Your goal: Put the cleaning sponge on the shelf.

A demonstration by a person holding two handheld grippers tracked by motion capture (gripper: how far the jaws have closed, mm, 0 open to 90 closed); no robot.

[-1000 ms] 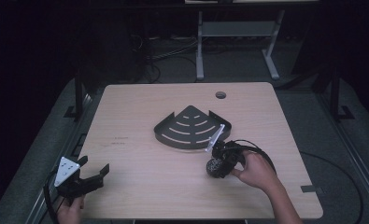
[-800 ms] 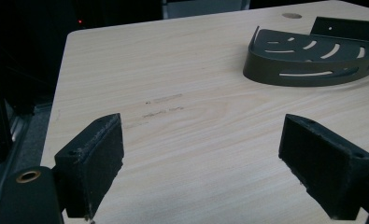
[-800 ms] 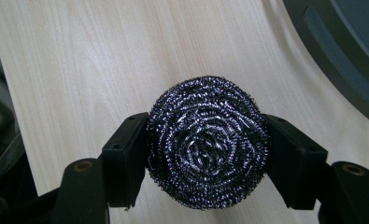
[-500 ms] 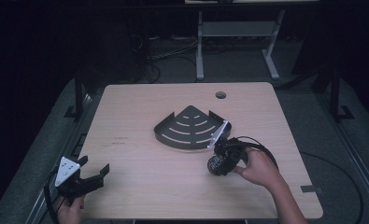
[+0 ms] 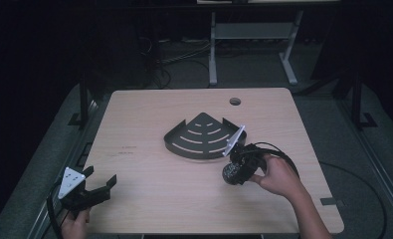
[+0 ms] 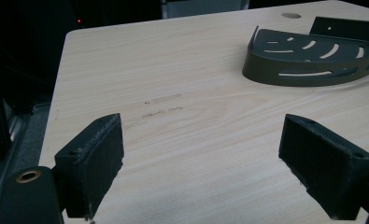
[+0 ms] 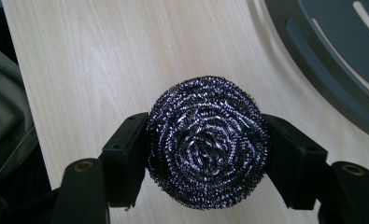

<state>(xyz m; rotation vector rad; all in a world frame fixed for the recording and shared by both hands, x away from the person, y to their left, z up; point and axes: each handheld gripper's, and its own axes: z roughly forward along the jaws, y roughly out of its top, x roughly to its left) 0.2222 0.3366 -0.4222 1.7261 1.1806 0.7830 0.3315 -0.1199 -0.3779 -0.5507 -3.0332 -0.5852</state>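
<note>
Steel-wool scourer (image 7: 208, 142) sits clamped between the right gripper (image 5: 232, 172) pads just in front of the single dark corner rack (image 5: 202, 135), barely shifted from a second ago. One scourer, one rack, two grippers. The left gripper (image 5: 98, 185) stays wide open, empty, at the table (image 5: 149, 107) near corner.

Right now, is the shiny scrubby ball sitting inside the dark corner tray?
No, the steel wool ball is clamped between the right gripper jaws over bare table, beside the corner tray.
</note>
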